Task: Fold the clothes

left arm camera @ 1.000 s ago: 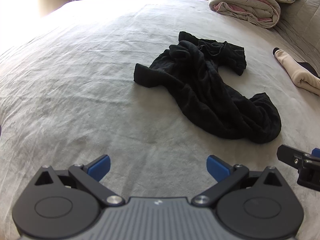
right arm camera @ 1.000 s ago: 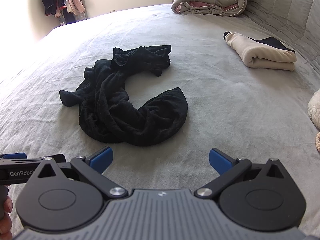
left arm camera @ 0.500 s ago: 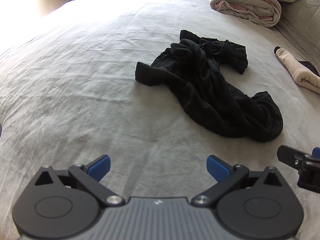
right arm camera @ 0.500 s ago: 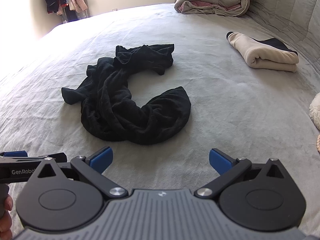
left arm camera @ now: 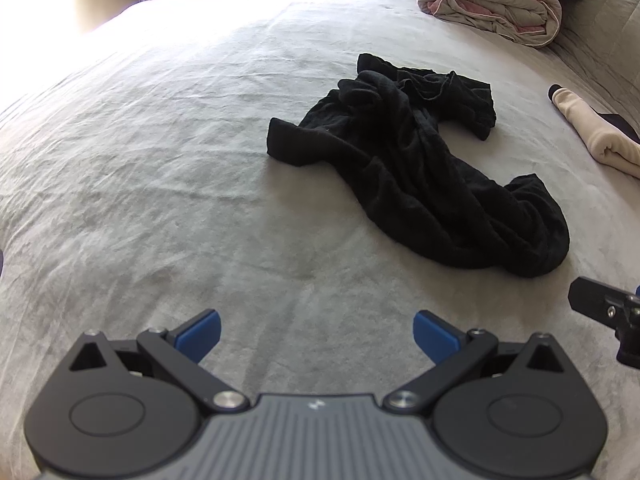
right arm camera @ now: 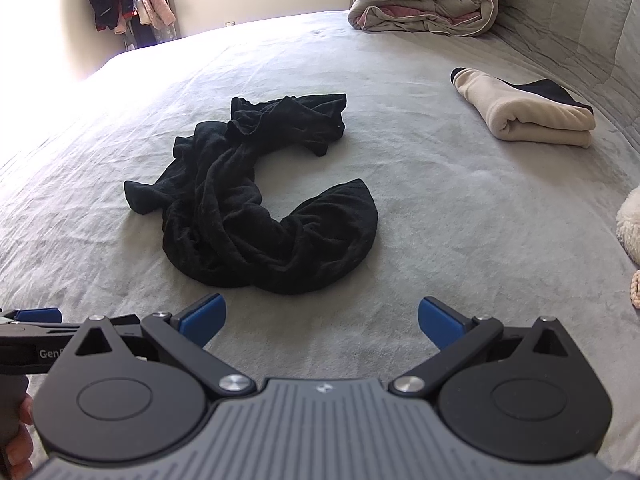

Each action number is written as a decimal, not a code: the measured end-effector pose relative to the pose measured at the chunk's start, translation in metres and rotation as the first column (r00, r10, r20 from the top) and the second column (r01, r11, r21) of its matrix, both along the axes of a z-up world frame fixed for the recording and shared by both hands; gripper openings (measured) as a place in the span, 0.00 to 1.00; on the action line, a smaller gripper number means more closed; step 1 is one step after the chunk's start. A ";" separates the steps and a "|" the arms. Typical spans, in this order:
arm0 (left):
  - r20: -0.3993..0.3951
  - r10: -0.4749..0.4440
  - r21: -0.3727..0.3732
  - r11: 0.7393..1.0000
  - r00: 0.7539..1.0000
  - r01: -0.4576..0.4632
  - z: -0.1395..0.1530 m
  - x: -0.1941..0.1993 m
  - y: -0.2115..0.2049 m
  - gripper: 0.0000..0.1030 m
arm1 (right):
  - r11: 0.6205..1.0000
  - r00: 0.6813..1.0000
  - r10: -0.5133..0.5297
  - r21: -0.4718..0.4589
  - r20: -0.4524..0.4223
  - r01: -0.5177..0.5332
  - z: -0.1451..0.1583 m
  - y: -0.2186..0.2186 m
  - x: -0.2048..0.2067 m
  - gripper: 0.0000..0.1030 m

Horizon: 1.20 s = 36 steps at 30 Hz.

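Note:
A crumpled black garment (left arm camera: 416, 168) (right arm camera: 248, 208) lies twisted in a curved heap on the grey bed (left arm camera: 160, 160) (right arm camera: 460, 208). My left gripper (left arm camera: 316, 334) hovers open over bare bedding, short of the garment and to its left. My right gripper (right arm camera: 322, 322) is open too, just short of the garment's near edge, nothing between its blue pads. Part of the right gripper (left arm camera: 608, 312) shows at the right edge of the left wrist view. The left gripper (right arm camera: 32, 328) shows at the left edge of the right wrist view, held by a hand (right arm camera: 16, 440).
A folded cream garment (right arm camera: 532, 116) (left arm camera: 592, 132) over something black lies at the right. A rolled duvet (right arm camera: 420, 0) (left arm camera: 492, 0) sits at the far end. Clothes (right arm camera: 124, 0) hang in the far left corner. Something white and fluffy (right arm camera: 630, 224) is at the right edge.
Both grippers have edged forward a little toward the black garment, which now looks slightly larger. The garment itself has not moved, and both grippers stay open.

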<state>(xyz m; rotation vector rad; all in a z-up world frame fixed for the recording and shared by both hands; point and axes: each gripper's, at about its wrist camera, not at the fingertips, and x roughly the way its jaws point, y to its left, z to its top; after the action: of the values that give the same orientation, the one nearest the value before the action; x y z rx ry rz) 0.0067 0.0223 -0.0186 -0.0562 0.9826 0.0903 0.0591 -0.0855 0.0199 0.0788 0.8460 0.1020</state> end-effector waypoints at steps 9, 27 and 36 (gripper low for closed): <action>0.006 -0.001 -0.011 1.000 1.000 0.001 0.003 -0.002 0.002 1.00 | 1.000 1.000 0.000 -0.005 -0.013 0.000 -0.003 0.002 0.002 1.00; 0.002 0.093 -0.084 0.992 0.996 -0.092 0.004 0.035 0.029 1.00 | 0.992 0.991 0.085 -0.102 0.103 -0.074 0.024 0.025 0.027 1.00; 0.108 0.076 -0.079 0.995 0.991 -0.068 -0.021 0.065 0.040 1.00 | 0.979 0.966 0.203 -0.042 0.159 -0.199 -0.003 0.030 0.049 0.84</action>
<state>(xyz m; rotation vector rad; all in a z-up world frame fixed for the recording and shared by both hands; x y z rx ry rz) 0.0715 0.0619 -0.0394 -0.1644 0.8733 0.1152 0.1078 -0.0560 0.0169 -0.0402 0.6905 0.2843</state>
